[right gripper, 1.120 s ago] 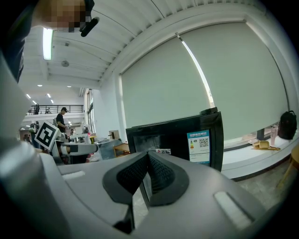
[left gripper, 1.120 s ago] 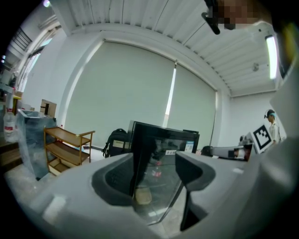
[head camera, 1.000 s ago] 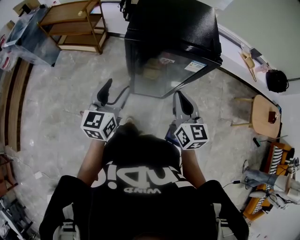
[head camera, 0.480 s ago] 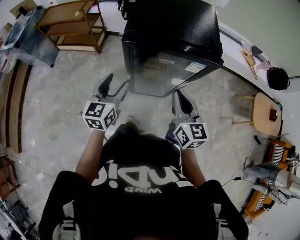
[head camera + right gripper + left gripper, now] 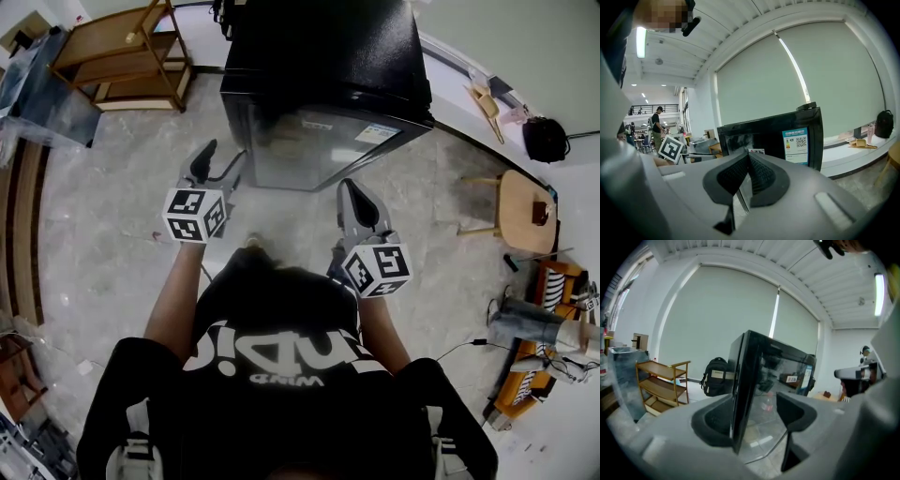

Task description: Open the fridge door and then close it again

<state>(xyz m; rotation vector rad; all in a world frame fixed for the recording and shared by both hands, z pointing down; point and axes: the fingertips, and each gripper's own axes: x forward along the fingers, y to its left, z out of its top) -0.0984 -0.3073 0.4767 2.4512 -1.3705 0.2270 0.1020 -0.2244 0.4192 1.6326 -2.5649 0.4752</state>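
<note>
fridge (image 5: 328, 56) edge - btwn parted l gripper (image 5: 220, 159) jaws | r gripper (image 5: 352, 190) closed

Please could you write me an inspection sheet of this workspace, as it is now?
Surface: pale marbled tile floor.
Job's things: black glass-door fridge, door looks closed.
Clutter: wooden shelf trolley; black backpack; round wooden stool.
Grippers: left gripper open, near the fridge's front corner; right gripper shut, empty.
Cables: thin black cable on the floor.
Surroundings: pale window blinds; person standing far off.
</note>
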